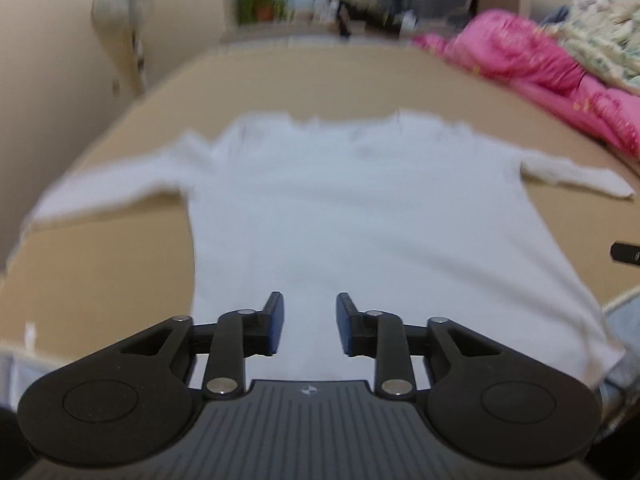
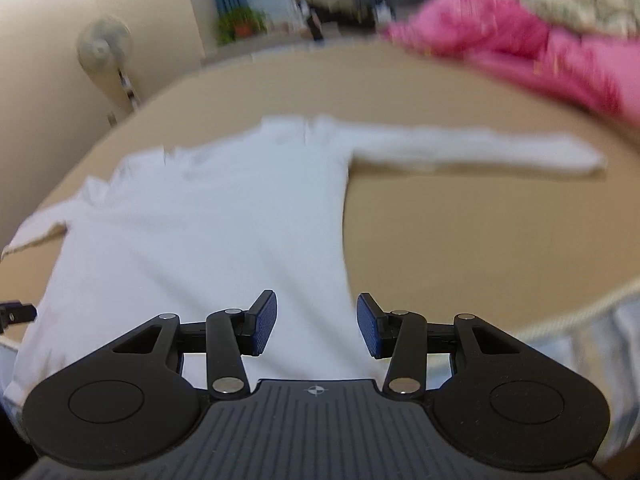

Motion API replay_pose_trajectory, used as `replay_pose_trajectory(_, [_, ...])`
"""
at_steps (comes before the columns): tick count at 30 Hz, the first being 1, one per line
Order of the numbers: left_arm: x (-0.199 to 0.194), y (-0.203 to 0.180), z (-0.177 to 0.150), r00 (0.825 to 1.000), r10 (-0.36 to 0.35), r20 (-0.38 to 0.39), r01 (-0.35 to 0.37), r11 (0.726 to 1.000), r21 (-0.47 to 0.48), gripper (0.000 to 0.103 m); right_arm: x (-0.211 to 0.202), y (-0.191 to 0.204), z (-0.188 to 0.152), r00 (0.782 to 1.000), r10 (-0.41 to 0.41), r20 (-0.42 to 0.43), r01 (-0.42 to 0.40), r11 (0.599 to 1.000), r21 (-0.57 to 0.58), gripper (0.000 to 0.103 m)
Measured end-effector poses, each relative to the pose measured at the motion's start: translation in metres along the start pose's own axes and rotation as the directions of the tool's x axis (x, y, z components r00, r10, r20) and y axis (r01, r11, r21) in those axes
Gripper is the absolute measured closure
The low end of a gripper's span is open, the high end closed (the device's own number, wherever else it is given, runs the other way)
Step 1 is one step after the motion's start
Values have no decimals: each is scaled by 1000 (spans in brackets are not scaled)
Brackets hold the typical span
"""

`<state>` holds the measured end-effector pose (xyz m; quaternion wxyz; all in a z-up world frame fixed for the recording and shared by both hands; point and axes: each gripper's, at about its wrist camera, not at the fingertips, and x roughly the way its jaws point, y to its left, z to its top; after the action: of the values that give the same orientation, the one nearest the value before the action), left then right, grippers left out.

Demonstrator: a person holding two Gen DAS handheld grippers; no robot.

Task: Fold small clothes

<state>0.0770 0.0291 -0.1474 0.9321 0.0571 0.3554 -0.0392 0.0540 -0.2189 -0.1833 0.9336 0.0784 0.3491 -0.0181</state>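
A white long-sleeved top point(image 1: 340, 208) lies flat on a tan surface point(image 1: 120, 280), collar far, hem near, both sleeves spread out. My left gripper point(image 1: 310, 324) is open and empty, above the hem near its middle. In the right wrist view the same top point(image 2: 200, 232) fills the left half, with its right sleeve point(image 2: 480, 148) stretched out to the right. My right gripper point(image 2: 316, 322) is open and empty, over the top's near right edge. The tip of the other gripper shows at the right edge of the left view point(image 1: 626, 252) and the left edge of the right view point(image 2: 16, 314).
A pink quilt point(image 1: 540, 64) and a patterned blanket point(image 1: 600, 28) are piled at the far right, also seen in the right wrist view point(image 2: 540, 44). A fan point(image 2: 104, 48) stands by the wall at the far left. The surface's near edge point(image 2: 580, 312) runs by my right gripper.
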Motion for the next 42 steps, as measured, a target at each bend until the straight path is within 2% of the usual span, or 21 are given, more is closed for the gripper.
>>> replay_pose_trajectory(2, [-6, -2, 19, 998, -6, 56, 5, 1000, 12, 42, -6, -3, 13, 996, -7, 85, 7, 1000, -1, 57])
replay_pose_trajectory(6, [-10, -6, 63, 988, 1, 158, -12, 998, 68, 39, -11, -21, 52, 980, 7, 199, -18, 998, 53, 56])
replay_pose_trajectory(8, [-6, -4, 82, 978, 13, 209, -35, 994, 104, 32, -10, -36, 70, 974, -2, 228, -10, 999, 52, 56])
replay_pose_trajectory(10, [11, -3, 102, 970, 22, 242, -55, 990, 130, 31, -5, -56, 84, 969, -34, 244, 22, 998, 50, 56])
replay_pose_trajectory(13, [47, 3, 117, 963, 53, 266, -93, 986, 140, 31, 12, -100, 100, 966, -88, 243, 63, 992, 108, 60])
replay_pose_trajectory(15, [76, 5, 117, 966, 82, 245, -114, 986, 119, 31, 34, -131, 105, 963, -127, 236, 87, 981, 176, 89])
replay_pose_trajectory(16, [91, 7, 115, 973, 93, 212, -116, 988, 100, 32, 46, -150, 107, 964, -153, 219, 103, 969, 225, 91])
replay_pose_trajectory(18, [116, 9, 113, 989, 118, 90, -124, 990, 62, 33, 74, -188, 103, 965, -207, 160, 145, 933, 330, 91])
replay_pose_trajectory(19, [121, 12, 114, 993, 100, 62, -102, 994, 30, 34, 89, -209, 104, 968, -230, 100, 172, 900, 401, 90])
replay_pose_trajectory(21, [125, 12, 115, 995, 74, 68, -76, 997, 21, 34, 113, -248, 103, 974, -217, 67, 149, 833, 532, 87])
replay_pose_trajectory(23, [129, 6, 113, 992, 98, 85, -105, 992, 74, 34, 134, -283, 103, 959, -280, 42, 197, 766, 612, 86])
replay_pose_trajectory(24, [131, 5, 112, 992, 101, 81, -108, 990, 89, 34, 144, -299, 102, 951, -307, 38, 210, 731, 650, 78])
replay_pose_trajectory(26, [137, 5, 107, 994, 92, 61, -97, 992, 85, 34, 165, -327, 98, 956, -292, 42, 174, 672, 720, 70])
replay_pose_trajectory(29, [144, 9, 101, 996, 85, 36, -88, 993, 77, 34, 188, -353, 94, 947, -319, 41, 170, 605, 778, 70])
replay_pose_trajectory(33, [147, 10, 100, 993, 107, 38, -110, 990, 89, 34, 205, -368, 89, 930, -356, 90, 127, 541, 831, 72])
replay_pose_trajectory(35, [149, 12, 99, 993, 115, 31, -117, 990, 83, 34, 211, -370, 88, 921, -377, 96, 128, 526, 841, 79])
replay_pose_trajectory(38, [152, 19, 100, 990, 140, 10, -140, 988, 67, 34, 220, -370, 90, 911, -403, 88, 152, 527, 836, 98])
replay_pose_trajectory(40, [152, 27, 102, 989, 145, -6, -144, 989, 33, 34, 222, -369, 93, 909, -403, 101, 147, 539, 829, 99])
replay_pose_trajectory(42, [152, 35, 105, 990, 141, -22, -141, 990, -9, 34, 218, -360, 103, 892, -437, 111, 178, 567, 804, 99])
